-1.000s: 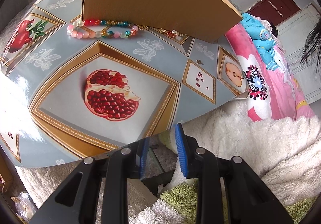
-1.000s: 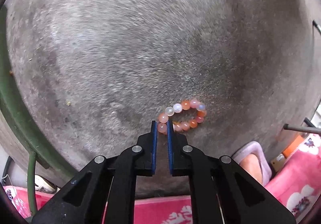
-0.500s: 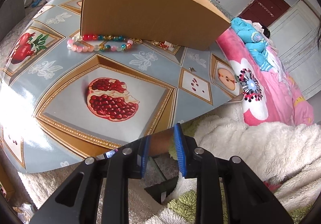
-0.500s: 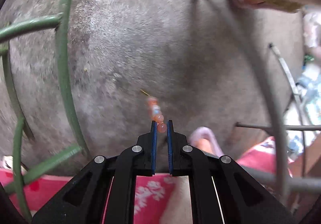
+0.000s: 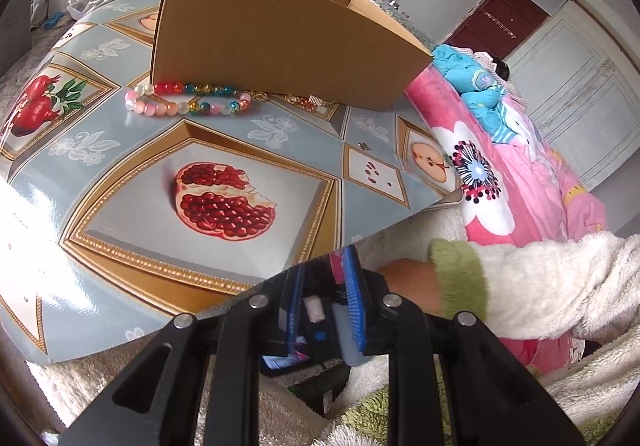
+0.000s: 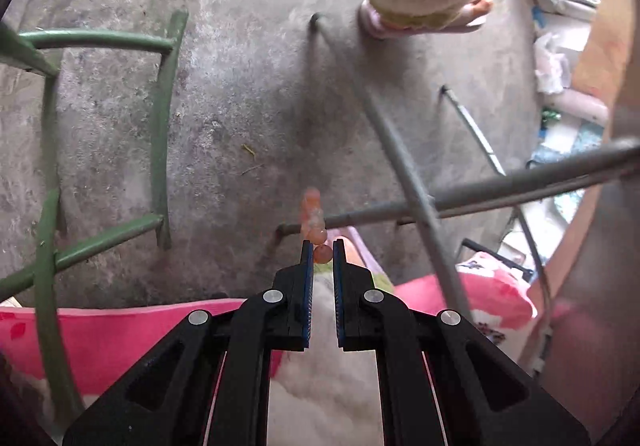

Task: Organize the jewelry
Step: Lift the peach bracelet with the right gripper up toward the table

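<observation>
My right gripper (image 6: 321, 251) is shut on an orange and pink bead bracelet (image 6: 313, 220), which hangs from the fingertips above the concrete floor (image 6: 248, 78). My left gripper (image 5: 326, 278) is open and empty, held below the near edge of the table (image 5: 120, 182). On the table a multicoloured bead bracelet (image 5: 188, 102) lies against the front of a cardboard box (image 5: 276, 42). A small gold piece with orange beads (image 5: 300, 101) lies at the box's base to its right.
A green metal stool frame (image 6: 104, 150) stands at left over the floor, grey metal table legs (image 6: 420, 190) cross at right. A slippered foot (image 6: 420, 22) is at the top. A pink flowered blanket (image 5: 500, 182) lies to the right of the table.
My right gripper lifted the orange bracelet off the floor and has risen with it. My left gripper has drawn back and tilted, and a sleeved hand now shows beside it.
</observation>
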